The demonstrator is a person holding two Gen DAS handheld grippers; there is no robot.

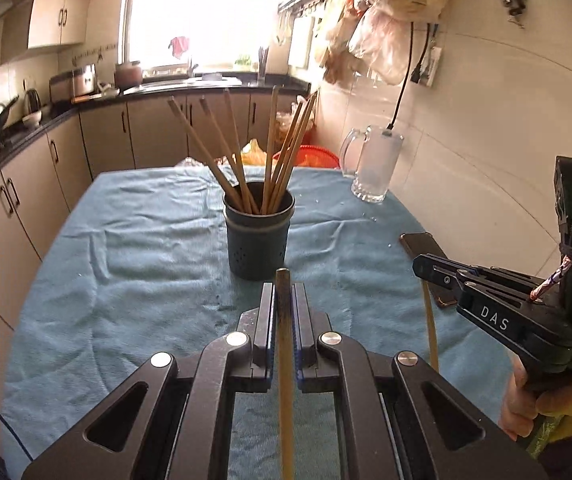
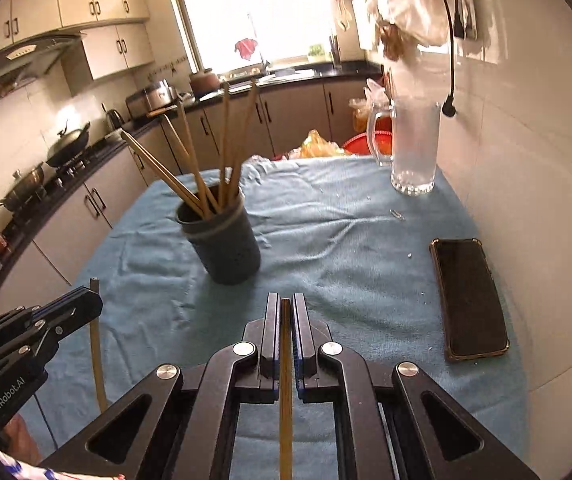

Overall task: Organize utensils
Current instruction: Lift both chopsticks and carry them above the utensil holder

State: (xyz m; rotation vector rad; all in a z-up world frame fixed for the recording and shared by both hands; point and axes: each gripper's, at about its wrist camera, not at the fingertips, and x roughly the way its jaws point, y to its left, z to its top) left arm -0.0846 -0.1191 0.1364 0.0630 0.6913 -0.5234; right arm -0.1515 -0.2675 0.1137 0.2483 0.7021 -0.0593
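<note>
A dark blue utensil holder stands mid-table on the blue cloth, with several wooden chopsticks leaning out of it; it also shows in the right wrist view. My left gripper is shut on a wooden chopstick, a little in front of the holder. My right gripper is shut on another wooden chopstick, in front of the holder and to its right. Each gripper shows in the other's view, the right gripper and the left gripper, each with its chopstick hanging down.
A glass mug stands at the far right of the table near the tiled wall. A black phone lies at the right edge. The blue cloth covers the table. Kitchen cabinets run along the left and back.
</note>
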